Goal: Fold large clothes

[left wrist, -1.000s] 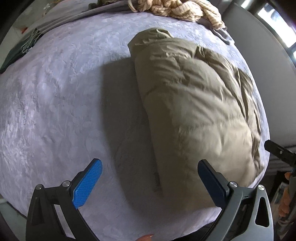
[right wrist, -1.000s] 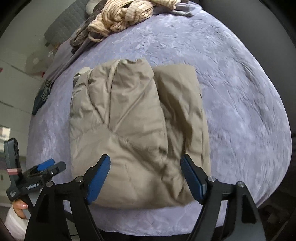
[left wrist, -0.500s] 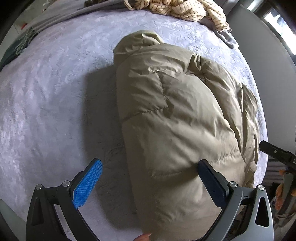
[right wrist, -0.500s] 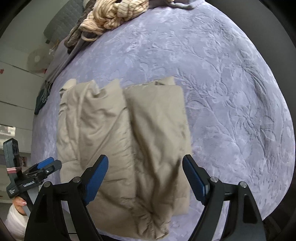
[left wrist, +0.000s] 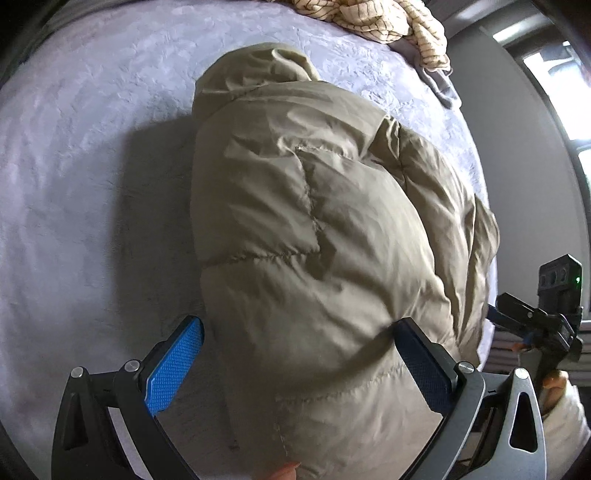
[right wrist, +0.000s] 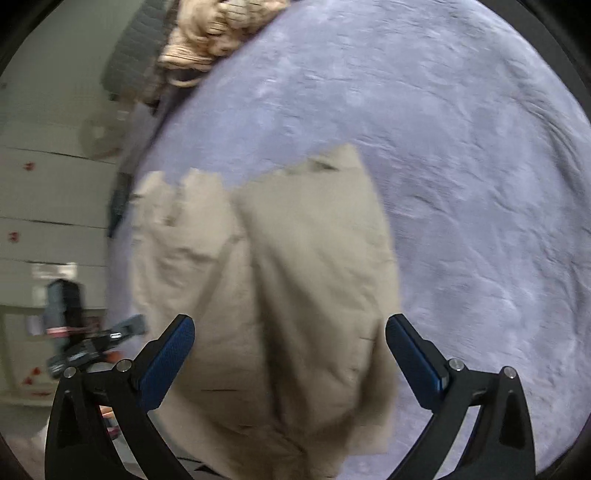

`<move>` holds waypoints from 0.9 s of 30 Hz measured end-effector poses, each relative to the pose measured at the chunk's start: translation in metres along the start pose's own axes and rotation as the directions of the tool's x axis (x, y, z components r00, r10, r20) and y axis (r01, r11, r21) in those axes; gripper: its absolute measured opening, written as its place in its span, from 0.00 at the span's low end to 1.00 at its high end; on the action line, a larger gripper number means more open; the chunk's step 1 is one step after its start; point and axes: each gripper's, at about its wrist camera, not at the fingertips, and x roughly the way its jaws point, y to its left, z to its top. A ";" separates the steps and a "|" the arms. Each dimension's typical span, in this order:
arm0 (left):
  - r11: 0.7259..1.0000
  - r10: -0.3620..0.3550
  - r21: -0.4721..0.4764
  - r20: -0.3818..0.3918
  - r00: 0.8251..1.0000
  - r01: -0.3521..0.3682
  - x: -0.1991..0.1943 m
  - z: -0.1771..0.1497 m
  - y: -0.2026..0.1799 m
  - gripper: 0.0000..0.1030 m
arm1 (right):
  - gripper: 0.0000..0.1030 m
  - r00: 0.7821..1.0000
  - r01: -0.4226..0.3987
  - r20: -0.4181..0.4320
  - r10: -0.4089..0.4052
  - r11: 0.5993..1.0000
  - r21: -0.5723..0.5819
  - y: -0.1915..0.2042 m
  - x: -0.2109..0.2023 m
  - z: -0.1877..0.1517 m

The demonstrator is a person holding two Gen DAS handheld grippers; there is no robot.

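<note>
A khaki puffer jacket (left wrist: pixel 314 229) lies folded in a thick bundle on the lilac bed cover (left wrist: pixel 74 184), hood end far from me. My left gripper (left wrist: pixel 299 354) is open, its jaws straddling the jacket's near left edge. In the right wrist view the jacket (right wrist: pixel 280 295) lies between the jaws of my right gripper (right wrist: pixel 290 347), which is open over its near end. The view is blurred. Each gripper shows in the other's view: the right gripper (left wrist: pixel 532 321) at the right, the left gripper (right wrist: pixel 92 343) at the left.
A cream striped garment (left wrist: pixel 373 18) and a grey cloth (left wrist: pixel 441 85) lie heaped at the far end of the bed. A grey wall and a window (left wrist: pixel 561 92) are to the right. White cabinets (right wrist: pixel 48 192) stand left of the bed.
Both grippers have moved in closer to the jacket's near end. The jacket now fills more of both views. Both stay open.
</note>
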 end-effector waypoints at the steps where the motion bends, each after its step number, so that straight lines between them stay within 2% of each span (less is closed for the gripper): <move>1: 1.000 -0.017 -0.005 -0.003 1.000 0.017 0.001 0.002 0.002 1.00 | 1.00 1.000 -0.016 -0.005 0.016 1.000 -0.018 0.004 0.001 0.001; 3: 0.999 -0.036 -0.007 -0.010 0.999 0.036 0.005 0.005 0.004 1.00 | 1.00 0.999 0.006 -0.038 -0.008 0.998 -0.064 0.013 0.007 0.005; 6: 0.998 -0.056 0.000 -0.018 0.998 0.056 0.012 0.010 0.006 1.00 | 1.00 0.986 0.125 -0.092 -0.137 0.984 -0.130 0.017 0.026 0.010; 8: 0.997 -0.082 0.008 -0.025 0.996 0.083 0.017 0.015 0.010 1.00 | 1.00 0.976 0.167 -0.115 -0.184 0.975 -0.146 0.012 0.037 0.015; 13: 0.986 -0.167 -0.026 -0.063 0.984 0.166 0.037 0.023 0.030 1.00 | 1.00 0.978 0.086 -0.186 -0.097 0.994 -0.068 -0.014 0.059 0.027; 16: 0.965 -0.259 -0.073 -0.084 0.962 0.253 0.051 0.024 0.041 1.00 | 1.00 0.972 0.009 -0.233 -0.012 1.000 -0.013 -0.030 0.073 0.032; 18: 0.942 -0.327 -0.112 -0.093 0.941 0.316 0.062 0.027 0.047 1.00 | 1.00 0.968 -0.033 -0.249 0.033 0.999 0.004 -0.036 0.079 0.036; 20: 0.932 -0.351 -0.127 -0.097 0.931 0.338 0.069 0.030 0.046 1.00 | 1.00 0.963 -0.083 -0.257 0.083 0.996 0.012 -0.039 0.086 0.040; 24: 0.945 -0.323 -0.098 -0.106 0.941 0.313 0.076 0.035 0.033 1.00 | 1.00 0.949 -0.182 -0.256 0.182 0.983 0.023 -0.034 0.101 0.045; 27: 0.960 -0.276 -0.087 -0.105 0.956 0.267 0.079 0.035 0.028 1.00 | 1.00 0.945 -0.184 -0.268 0.186 0.982 0.034 -0.032 0.115 0.044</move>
